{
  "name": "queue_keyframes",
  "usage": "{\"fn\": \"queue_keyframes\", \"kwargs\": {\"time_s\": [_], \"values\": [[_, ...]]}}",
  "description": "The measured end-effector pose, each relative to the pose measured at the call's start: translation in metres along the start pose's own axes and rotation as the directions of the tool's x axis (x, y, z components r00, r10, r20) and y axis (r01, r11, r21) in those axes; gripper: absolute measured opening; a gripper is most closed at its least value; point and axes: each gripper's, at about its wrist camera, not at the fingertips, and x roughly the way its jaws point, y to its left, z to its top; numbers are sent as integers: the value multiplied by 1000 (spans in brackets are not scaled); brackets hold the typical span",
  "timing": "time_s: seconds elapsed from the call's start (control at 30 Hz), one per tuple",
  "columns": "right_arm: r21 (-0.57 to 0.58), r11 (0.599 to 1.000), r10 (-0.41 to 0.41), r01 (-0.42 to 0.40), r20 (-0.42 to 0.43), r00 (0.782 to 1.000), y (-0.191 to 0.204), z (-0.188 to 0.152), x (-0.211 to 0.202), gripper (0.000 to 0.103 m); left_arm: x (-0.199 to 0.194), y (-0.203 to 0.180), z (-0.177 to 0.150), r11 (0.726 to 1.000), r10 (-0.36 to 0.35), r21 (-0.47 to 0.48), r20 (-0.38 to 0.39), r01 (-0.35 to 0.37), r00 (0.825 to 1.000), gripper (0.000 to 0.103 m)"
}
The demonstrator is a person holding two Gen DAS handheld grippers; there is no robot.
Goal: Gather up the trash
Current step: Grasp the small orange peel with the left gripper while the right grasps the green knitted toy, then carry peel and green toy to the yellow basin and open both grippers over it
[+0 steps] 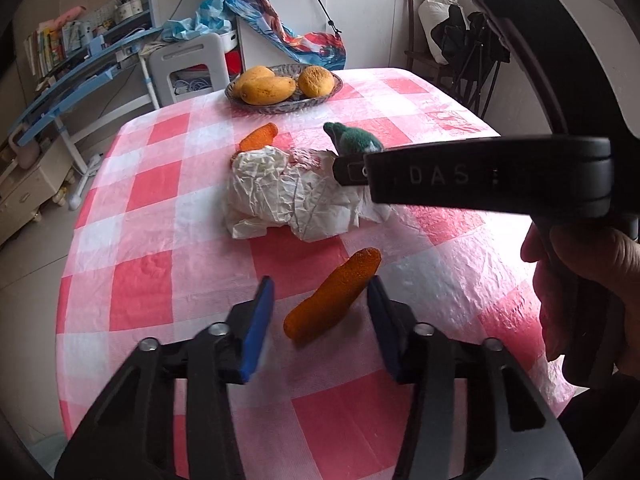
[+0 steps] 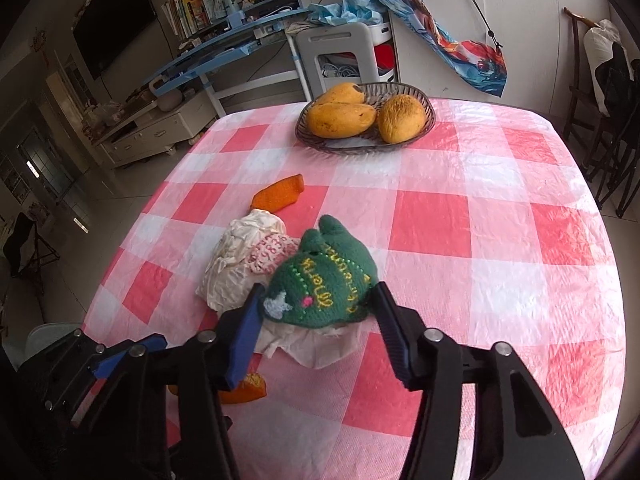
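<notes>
Round table (image 2: 480, 240) under glossy pink-and-white check cloth; shelves (image 2: 224, 28) and cabinets behind. Woven basket (image 2: 424, 100) of mangoes (image 2: 340, 120) at far edge. Crumpled white paper (image 1: 280, 196) mid-table, touching knitted green toy (image 2: 320, 284). Right gripper (image 2: 316, 312) spread wide about toy. Left gripper (image 1: 320, 304) spread wide, flanking rough orange peel (image 1: 332, 296). Second peel (image 1: 259, 137) beyond paper.

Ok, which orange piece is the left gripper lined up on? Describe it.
On the pink checked tablecloth, in front of the crumpled white paper, the near orange piece lies between the open left gripper fingers. The other orange piece lies beyond the paper.
</notes>
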Motion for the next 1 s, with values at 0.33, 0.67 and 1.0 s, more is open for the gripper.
{"fn": "queue_keyframes", "kwargs": {"time_s": [0.33,0.67,1.0], "values": [[51,998,21,-24,72,997,-9,6,-19,27,-18,-1,1,999,-37,-10,31,37,999,14],[67,996,42,-51,127,991,-6,3,-46,27,-49,-2,-6,1000,-1,-24,68,3,998,14],[68,991,102,-113,152,983,15,-32,-79,27,-89,1,-29,998,34,-54,96,-29,995,14]]}}
